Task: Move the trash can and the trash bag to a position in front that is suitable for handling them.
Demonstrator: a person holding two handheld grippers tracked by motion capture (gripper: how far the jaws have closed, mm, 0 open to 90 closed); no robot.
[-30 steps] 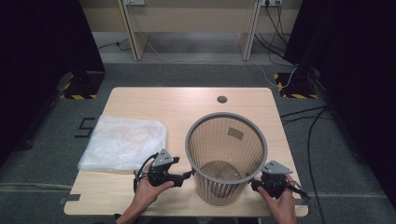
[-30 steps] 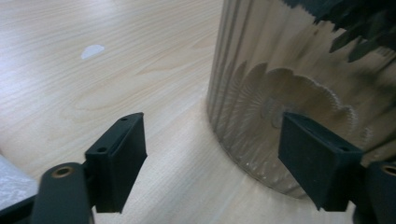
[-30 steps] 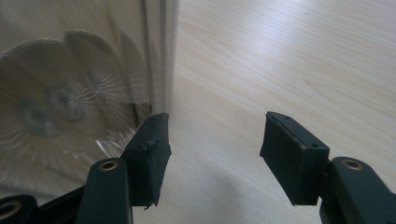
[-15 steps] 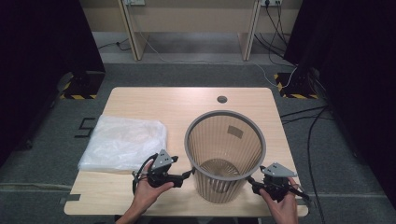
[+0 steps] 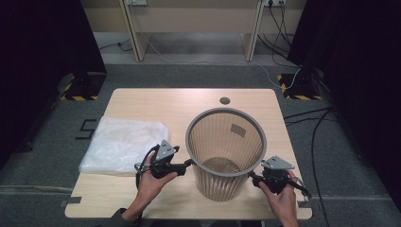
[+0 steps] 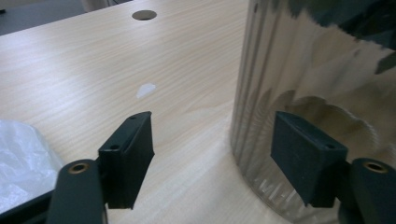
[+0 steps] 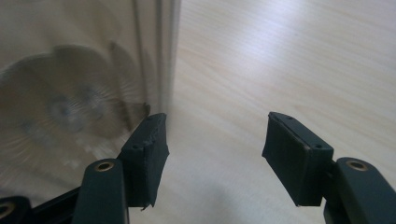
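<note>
A translucent ribbed waste basket (image 5: 224, 151) stands on the wooden table (image 5: 156, 106), right of centre. My left gripper (image 5: 190, 163) points at its lower left wall. In the left gripper view this gripper (image 6: 212, 119) is open, its jaws have just been closing a little, and bare table lies between them; the basket wall (image 6: 317, 70) rises just beyond the right jaw. My right gripper (image 5: 253, 178) sits at the basket's lower right side. In the right gripper view it (image 7: 215, 119) is open over bare wood, with the basket wall (image 7: 79, 70) behind its left jaw.
A folded clear plastic bag (image 5: 123, 144) lies on the table's left part, just behind my left hand. A round cable hole (image 5: 225, 100) is near the far edge. Desk legs and cables stand on the floor beyond the table.
The basket's rim has shifted slightly to the left and away. Both hands have stayed nearly where they were.
</note>
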